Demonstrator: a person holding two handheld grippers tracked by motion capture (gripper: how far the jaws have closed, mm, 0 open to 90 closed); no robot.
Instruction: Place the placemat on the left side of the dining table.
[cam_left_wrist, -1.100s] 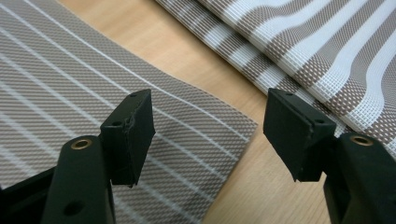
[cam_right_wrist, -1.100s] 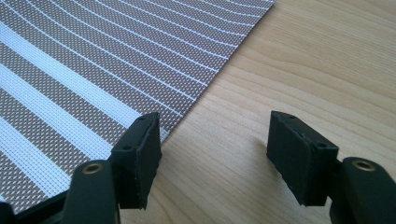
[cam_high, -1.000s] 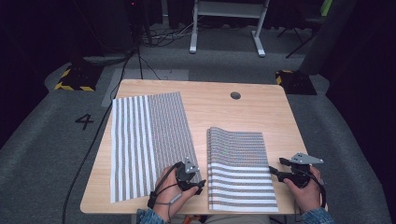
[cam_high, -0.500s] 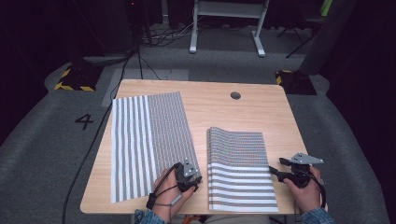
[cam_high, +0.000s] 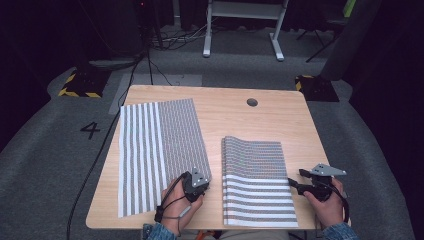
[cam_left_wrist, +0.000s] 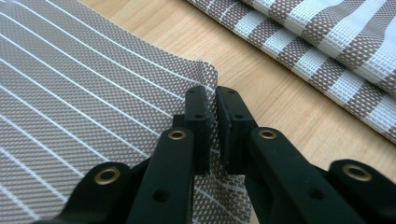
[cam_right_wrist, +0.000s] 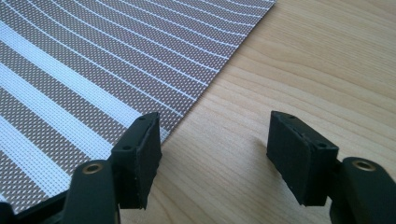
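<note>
A striped woven placemat (cam_high: 160, 150) lies flat on the left half of the wooden table (cam_high: 225, 110). My left gripper (cam_high: 204, 187) is at its near right corner. Its jaws have just been closing, and in the left gripper view the left gripper (cam_left_wrist: 212, 100) is shut on that corner of the placemat (cam_left_wrist: 93, 93), which stands pinched up between the pads. A stack of similar striped mats (cam_high: 257, 180) lies to the right. My right gripper (cam_high: 293, 182) rests beside the stack's right edge, open. In the right gripper view the right gripper (cam_right_wrist: 215, 135) has bare wood between its jaws, the stack (cam_right_wrist: 93, 70) just beside the left jaw.
A round cable hole (cam_high: 252, 102) sits near the table's far edge. Bare wood runs between the placemat and the stack (cam_left_wrist: 327, 42). On the grey floor a cable (cam_high: 100, 150) runs along the table's left side, and a white metal stand (cam_high: 242, 30) is behind.
The left gripper's jaws went from wide apart to pinched together on the flat mat's near right corner. The right hand and gripper stayed where they were.
</note>
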